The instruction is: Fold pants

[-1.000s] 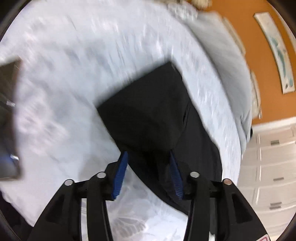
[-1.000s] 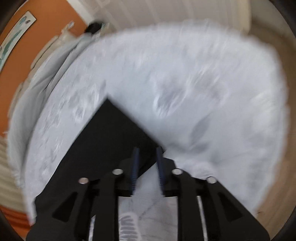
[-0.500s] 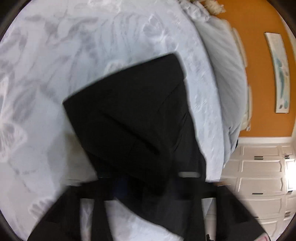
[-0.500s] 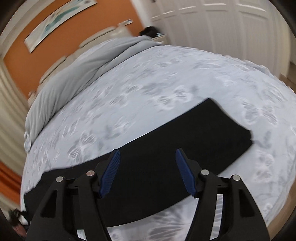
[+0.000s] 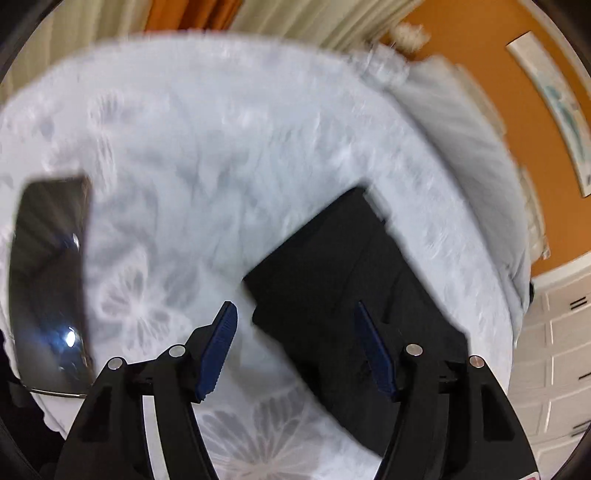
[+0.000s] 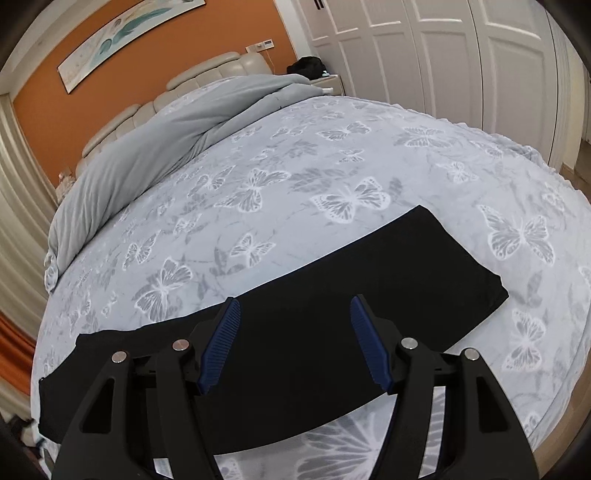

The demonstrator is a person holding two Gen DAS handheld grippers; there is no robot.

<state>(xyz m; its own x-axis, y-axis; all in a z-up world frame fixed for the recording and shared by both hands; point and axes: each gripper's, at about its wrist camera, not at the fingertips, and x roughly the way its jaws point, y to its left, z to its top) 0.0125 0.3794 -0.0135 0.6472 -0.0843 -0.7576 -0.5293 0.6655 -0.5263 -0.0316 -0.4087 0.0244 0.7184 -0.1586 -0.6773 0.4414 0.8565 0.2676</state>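
Your right hand-held gripper (image 6: 295, 345) has its two blue pads (image 6: 221, 349) standing apart, and nothing is pressed between them; it hovers above the black pants (image 6: 332, 295), which lie flat on the bed (image 6: 369, 155). Seen from this gripper, the pants make a long folded band that runs from the lower left, under and ahead of the pads, up to a neat squared end at the right. The bed cover is pale blue-grey with white butterflies, and beyond the pants, farther from the gripper, a grey duvet (image 6: 177, 122) is pushed up toward the padded headboard (image 6: 207, 75). Behind it you see the orange wall (image 6: 155, 59) with a long picture (image 6: 125, 33), and to the right the white wardrobe doors (image 6: 443, 55). Your left hand-held gripper (image 5: 295, 347) has its jaws opening at this moment, and its pads (image 5: 217, 350) are already wide apart with no cloth pinched; the view from it is blurred. Ahead of it and a little to the right, the pants (image 5: 351, 288) show as a dark folded stack on the bed (image 5: 221, 147), with one edge of the cloth lying under the space between the pads. Far to the left of this gripper a dark shiny flat object (image 5: 50, 280) is lying on the bed; what it is I cannot tell.
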